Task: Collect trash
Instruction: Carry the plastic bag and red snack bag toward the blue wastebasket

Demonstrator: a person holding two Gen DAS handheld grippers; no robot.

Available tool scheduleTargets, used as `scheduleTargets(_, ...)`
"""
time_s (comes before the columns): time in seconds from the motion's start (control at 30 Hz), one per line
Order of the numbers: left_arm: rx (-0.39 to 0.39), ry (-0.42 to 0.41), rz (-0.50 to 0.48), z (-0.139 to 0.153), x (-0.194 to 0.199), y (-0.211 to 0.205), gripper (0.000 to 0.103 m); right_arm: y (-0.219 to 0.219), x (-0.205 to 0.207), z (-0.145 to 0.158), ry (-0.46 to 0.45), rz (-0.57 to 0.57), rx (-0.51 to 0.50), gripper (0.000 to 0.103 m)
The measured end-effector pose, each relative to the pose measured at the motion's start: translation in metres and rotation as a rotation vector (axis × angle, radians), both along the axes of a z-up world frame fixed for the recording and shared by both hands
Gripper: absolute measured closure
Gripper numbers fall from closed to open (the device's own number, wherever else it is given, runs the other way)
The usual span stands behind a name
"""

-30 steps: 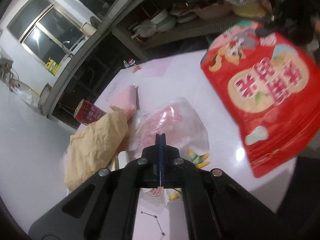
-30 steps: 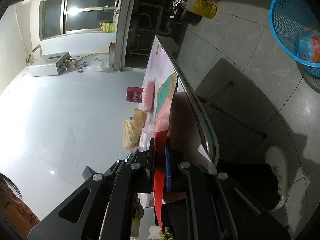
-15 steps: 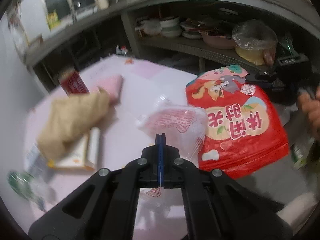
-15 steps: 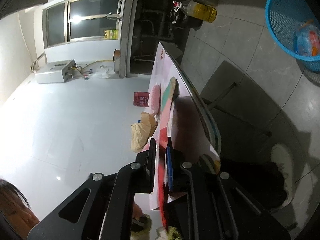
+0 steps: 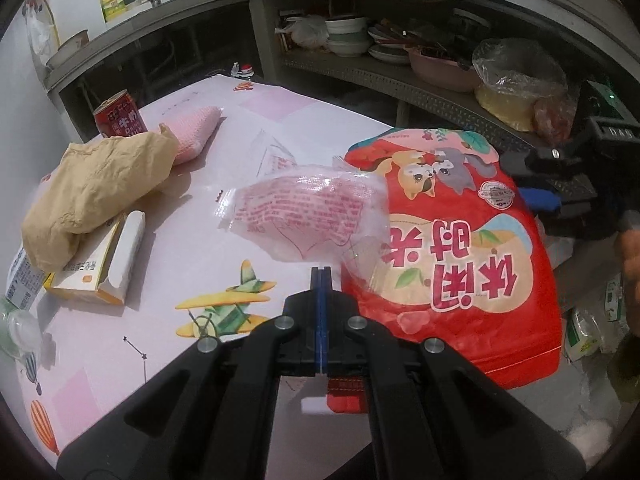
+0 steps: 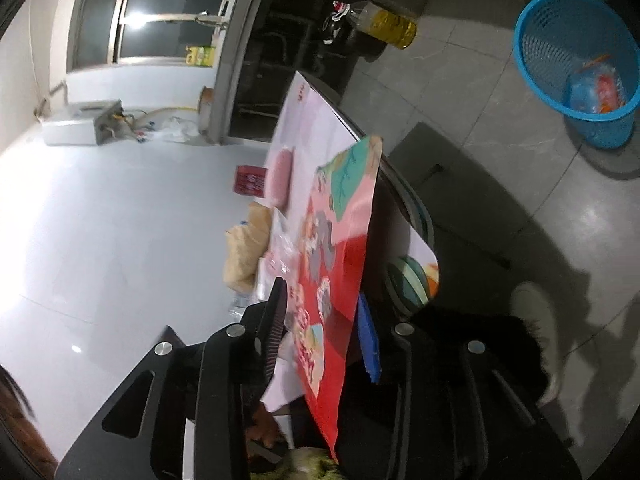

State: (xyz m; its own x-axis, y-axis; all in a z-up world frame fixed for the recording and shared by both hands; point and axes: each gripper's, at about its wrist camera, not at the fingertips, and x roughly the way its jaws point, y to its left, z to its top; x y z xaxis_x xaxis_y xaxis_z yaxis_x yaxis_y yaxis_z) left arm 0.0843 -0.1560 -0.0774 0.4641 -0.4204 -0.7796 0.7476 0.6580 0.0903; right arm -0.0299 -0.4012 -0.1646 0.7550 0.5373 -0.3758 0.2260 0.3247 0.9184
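Observation:
My left gripper [image 5: 321, 276] is shut on a corner of a clear plastic bag with pink print [image 5: 308, 208], which hangs just above the pink table [image 5: 180, 248]. To its right a big red snack bag [image 5: 452, 248] rests over the table's right edge. My right gripper [image 5: 538, 200] reaches it from the right. In the right wrist view the red snack bag [image 6: 340, 280] stands edge-on between the fingers of my right gripper [image 6: 322, 328]. The jaws are opening, with a gap on the left side of the bag.
A red can [image 5: 118, 116], a brown paper bag [image 5: 96, 184], a pink cloth [image 5: 196, 136] and a small carton [image 5: 100, 268] lie on the table's left. On the floor stand a blue basket [image 6: 576, 64] holding trash and an oil bottle [image 6: 384, 24]. A shoe [image 6: 536, 320] is nearby.
The right jaws, shut on the red snack bag before, have spread apart. The left wrist rolled until the table sits level in its view, with the clear bag still at its tip.

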Motion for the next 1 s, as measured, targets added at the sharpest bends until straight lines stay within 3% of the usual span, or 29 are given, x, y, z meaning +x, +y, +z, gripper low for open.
scheduleTargets(0.27, -0.006, 0.001, 0.007, 0.0, -0.002, 0.001, 0.103, 0.021, 0.004, 0.003, 0.023, 0.049, -0.071, 0.07)
scheduleTargets(0.4, -0.027, 0.003, 0.018, 0.004, 0.0, 0.006, 0.103, 0.029, 0.006, 0.01, 0.018, 0.059, -0.116, 0.089)
scheduleTargets(0.53, -0.049, 0.002, 0.035, 0.01, 0.002, 0.013, 0.103, 0.029, 0.007, 0.015, -0.002, 0.066, -0.122, 0.095)
scheduleTargets(1.0, -0.09, -0.036, 0.056, 0.031, 0.005, 0.02, 0.103, 0.014, -0.007, 0.03, -0.05, 0.011, -0.122, 0.098)
